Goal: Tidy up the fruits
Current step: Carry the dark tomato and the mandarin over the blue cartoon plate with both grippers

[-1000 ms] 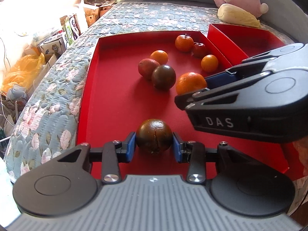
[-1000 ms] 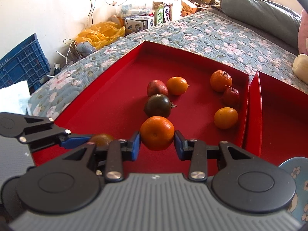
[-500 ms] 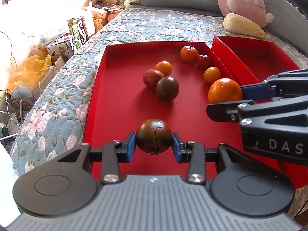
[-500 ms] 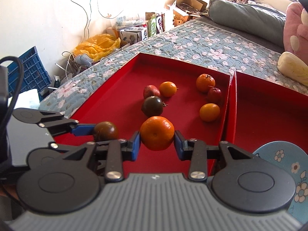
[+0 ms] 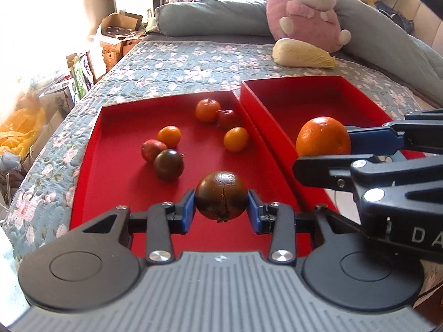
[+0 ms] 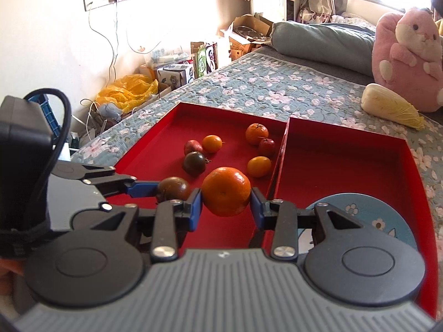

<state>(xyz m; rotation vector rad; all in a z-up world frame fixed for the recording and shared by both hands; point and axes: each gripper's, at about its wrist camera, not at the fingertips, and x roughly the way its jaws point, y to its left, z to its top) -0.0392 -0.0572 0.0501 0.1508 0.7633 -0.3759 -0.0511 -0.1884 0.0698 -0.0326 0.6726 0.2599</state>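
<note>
Fruit in both grips, little margin for error

Your left gripper point(image 5: 221, 207) pinches a dark tomato point(image 5: 221, 199) above the left tray point(image 5: 116, 193); your right gripper point(image 6: 225, 204) pinches an orange point(image 6: 225, 191) near the divider beside the right tray point(image 6: 346, 166). Squeeze harder and the tomato's crack may widen; crowd the grippers and they may collide.

Bedroom: quilted bed point(image 5: 193, 63), plush bunny point(image 5: 307, 13)
</note>
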